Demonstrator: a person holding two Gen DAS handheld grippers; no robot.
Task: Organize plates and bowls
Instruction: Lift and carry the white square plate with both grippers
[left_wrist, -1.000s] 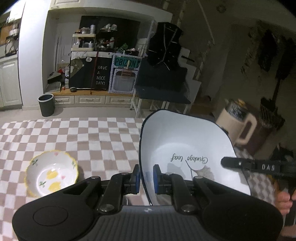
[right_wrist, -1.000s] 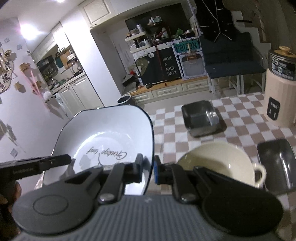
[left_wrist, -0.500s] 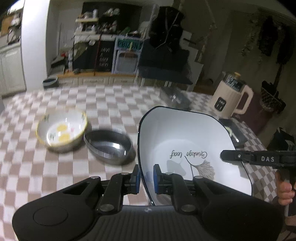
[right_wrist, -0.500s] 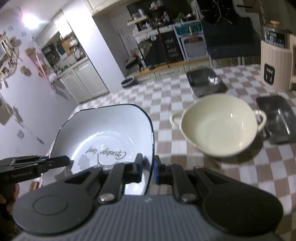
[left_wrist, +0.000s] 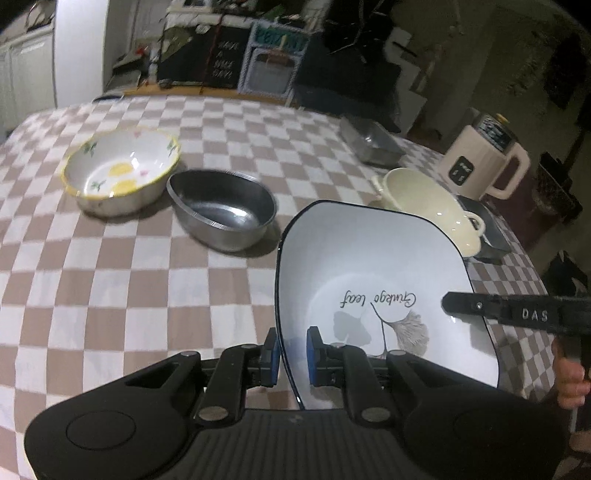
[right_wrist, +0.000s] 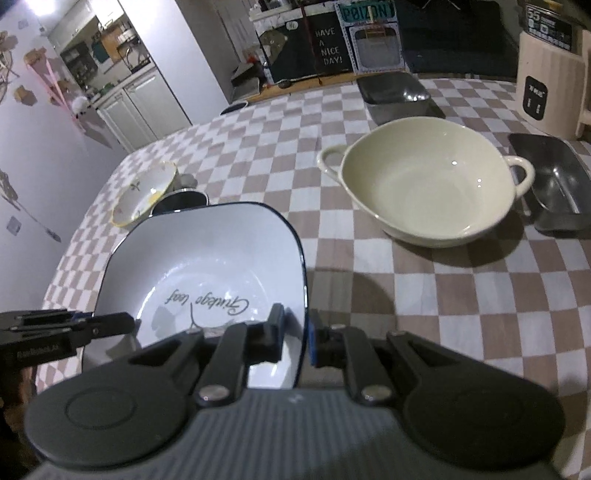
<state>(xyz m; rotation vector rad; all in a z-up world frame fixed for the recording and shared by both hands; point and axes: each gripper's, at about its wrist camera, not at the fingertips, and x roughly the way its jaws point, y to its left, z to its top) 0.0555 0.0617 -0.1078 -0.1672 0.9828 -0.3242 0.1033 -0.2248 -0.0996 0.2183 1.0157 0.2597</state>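
The square white plate (left_wrist: 373, 273) with the dark-blue rim is held above the checked tablecloth (left_wrist: 110, 280), carried from 2 sides: the left gripper (left_wrist: 291, 354) pinches its rim at 9 o'clock of the plate and the right gripper (right_wrist: 295, 338) pinches the opposite rim at 3 o'clock, each with 1 finger inside the well and 1 under the edge. It looks like glazed ceramic, so I judge it stiff, fairly heavy, slick under the pads and apt to chip or break if dropped; a grip deep on the rim at both sides, kept level, seems safest. Inside it reads "Ginkgo leaf" beside a drawn leaf. From the left wrist view, the floral bowl (left_wrist: 118, 170) sits at 10 o'clock, the steel oval bowl (left_wrist: 221, 210) at 11, touching or just beside it, and the cream two-handled bowl (right_wrist: 428, 184) at 1. The cream kettle (right_wrist: 550, 66) shows "55"; a board (right_wrist: 328, 46) behind says "HAVE A NICE DAY!"; the right gripper's finger reads "DAS".
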